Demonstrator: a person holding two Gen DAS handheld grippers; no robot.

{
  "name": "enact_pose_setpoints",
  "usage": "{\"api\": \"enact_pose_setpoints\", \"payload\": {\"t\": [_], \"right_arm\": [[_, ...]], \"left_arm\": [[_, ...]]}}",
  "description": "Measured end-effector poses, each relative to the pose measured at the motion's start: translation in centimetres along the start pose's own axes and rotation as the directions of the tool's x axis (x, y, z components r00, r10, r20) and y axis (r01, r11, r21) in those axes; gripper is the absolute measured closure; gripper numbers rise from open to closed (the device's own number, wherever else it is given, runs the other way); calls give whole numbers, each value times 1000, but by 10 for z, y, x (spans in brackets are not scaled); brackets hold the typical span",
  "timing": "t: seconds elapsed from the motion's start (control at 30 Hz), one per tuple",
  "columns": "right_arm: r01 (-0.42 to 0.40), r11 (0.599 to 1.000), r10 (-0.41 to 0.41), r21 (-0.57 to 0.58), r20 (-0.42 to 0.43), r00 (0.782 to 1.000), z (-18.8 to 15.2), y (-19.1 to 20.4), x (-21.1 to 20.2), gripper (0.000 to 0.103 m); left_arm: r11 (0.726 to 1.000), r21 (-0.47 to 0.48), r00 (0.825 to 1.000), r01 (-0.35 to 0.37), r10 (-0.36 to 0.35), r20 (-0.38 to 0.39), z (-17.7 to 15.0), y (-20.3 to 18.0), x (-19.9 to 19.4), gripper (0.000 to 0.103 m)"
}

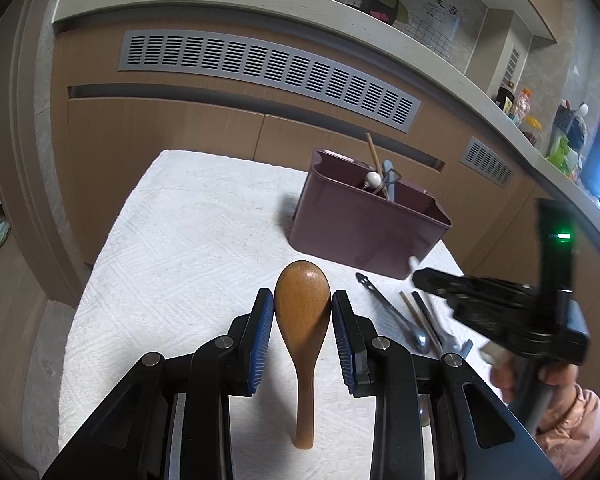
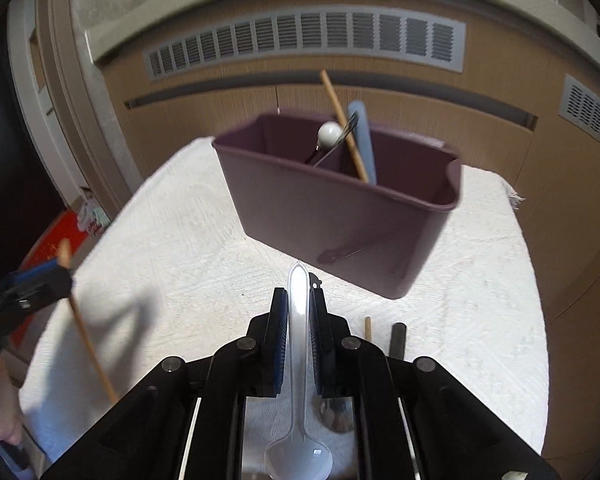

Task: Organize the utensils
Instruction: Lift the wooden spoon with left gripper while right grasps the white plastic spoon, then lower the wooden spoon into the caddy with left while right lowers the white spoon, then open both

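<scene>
My left gripper (image 1: 302, 300) is shut on a brown wooden spoon (image 1: 302, 312), bowl forward, handle hanging down toward me, held above the white cloth (image 1: 188, 240). My right gripper (image 2: 299, 300) is shut on a clear plastic spoon (image 2: 299, 344), handle tip forward, bowl near the camera. The purple utensil caddy (image 1: 364, 224) stands at the far right of the cloth, also in the right wrist view (image 2: 340, 216). It holds a chopstick (image 2: 342, 120), a blue handle and a white-knobbed utensil. In the right wrist view the left gripper (image 2: 56, 276) shows at the left with the wooden spoon edge-on.
On the cloth right of my left gripper lie metal tongs (image 1: 392, 312), a chopstick (image 1: 414, 312) and a dark-handled utensil (image 1: 432, 316). A wooden cabinet front with grey vents (image 1: 268, 68) rises behind the table. The table edges drop off left and right.
</scene>
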State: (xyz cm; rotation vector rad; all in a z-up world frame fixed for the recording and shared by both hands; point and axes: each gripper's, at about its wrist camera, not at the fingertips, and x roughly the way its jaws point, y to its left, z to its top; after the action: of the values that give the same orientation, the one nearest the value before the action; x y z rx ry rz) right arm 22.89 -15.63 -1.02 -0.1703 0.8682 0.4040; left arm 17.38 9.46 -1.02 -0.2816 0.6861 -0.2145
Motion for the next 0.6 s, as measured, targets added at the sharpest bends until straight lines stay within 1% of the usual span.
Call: {"api": "enact_pose_setpoints", "payload": {"t": [0.33, 0.6], "right_arm": [[-38, 999, 33, 35, 137, 990, -8, -9, -68, 94], [-49, 998, 41, 31, 215, 976, -8, -14, -98, 94]], "left_arm": [[998, 61, 1000, -5, 4, 7, 3, -29, -8, 72], [993, 118, 1000, -2, -1, 25, 10, -52, -19, 72]]}}
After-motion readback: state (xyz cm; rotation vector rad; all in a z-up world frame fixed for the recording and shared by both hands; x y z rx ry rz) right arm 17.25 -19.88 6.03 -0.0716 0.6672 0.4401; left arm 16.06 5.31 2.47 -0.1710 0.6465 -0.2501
